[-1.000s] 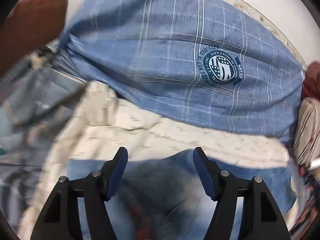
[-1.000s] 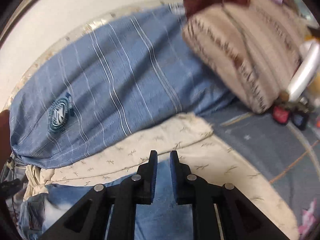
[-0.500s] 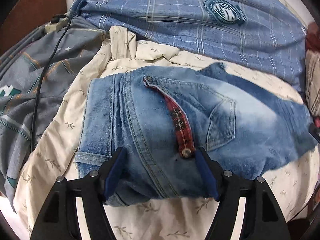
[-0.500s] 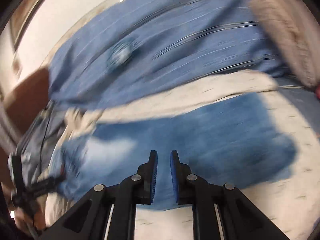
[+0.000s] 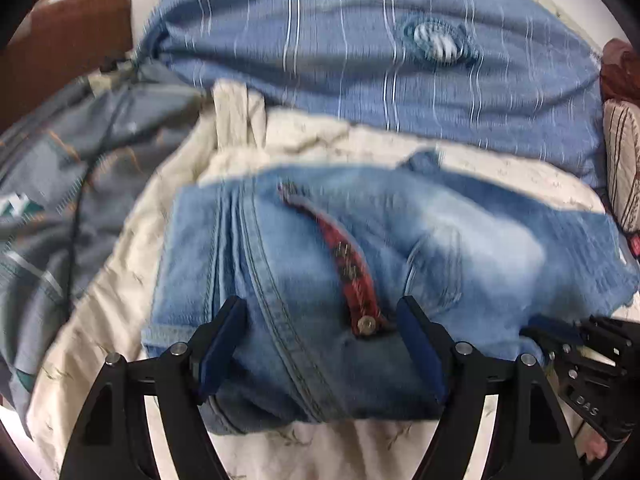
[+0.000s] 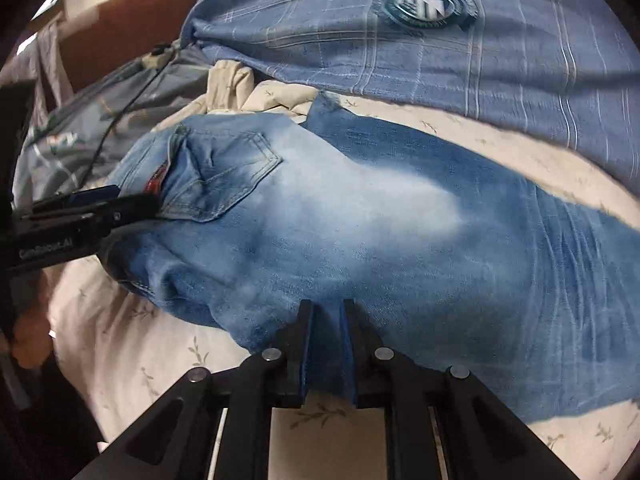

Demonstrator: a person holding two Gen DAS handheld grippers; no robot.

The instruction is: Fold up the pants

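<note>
Jeans (image 5: 360,248) lie spread on a cream sheet (image 5: 120,304) printed with small sprigs, waist end toward the left side of the bed and the legs running off to the right. Behind them, along the far edge of the sheet, sits a blue striped pillow (image 5: 380,60) with a round badge on it; a grey patterned blanket (image 5: 60,184) with a dark cable across it lies off the sheet's left edge.

In the left wrist view the left gripper (image 5: 320,340) has its fingers wide apart, straddling the waistband. Denim fills the gap between them, and the red plaid lining strip (image 5: 348,264) with its metal button ends just inside the right-hand finger. Neither pad visibly presses the cloth. The right wrist view shows this gripper (image 6: 92,204) from the side, at the back pocket (image 6: 224,176) near the waist.

The right gripper (image 6: 326,344) has its blue pads nearly together, with a narrow fold of the near edge of the jeans (image 6: 360,232) running between them; it appears clamped on that fold. It sits partway along the leg, to the right of the seat. From the left wrist view it (image 5: 560,336) shows at the lower right, against the denim's edge, though motion blur hides its tips.
</note>
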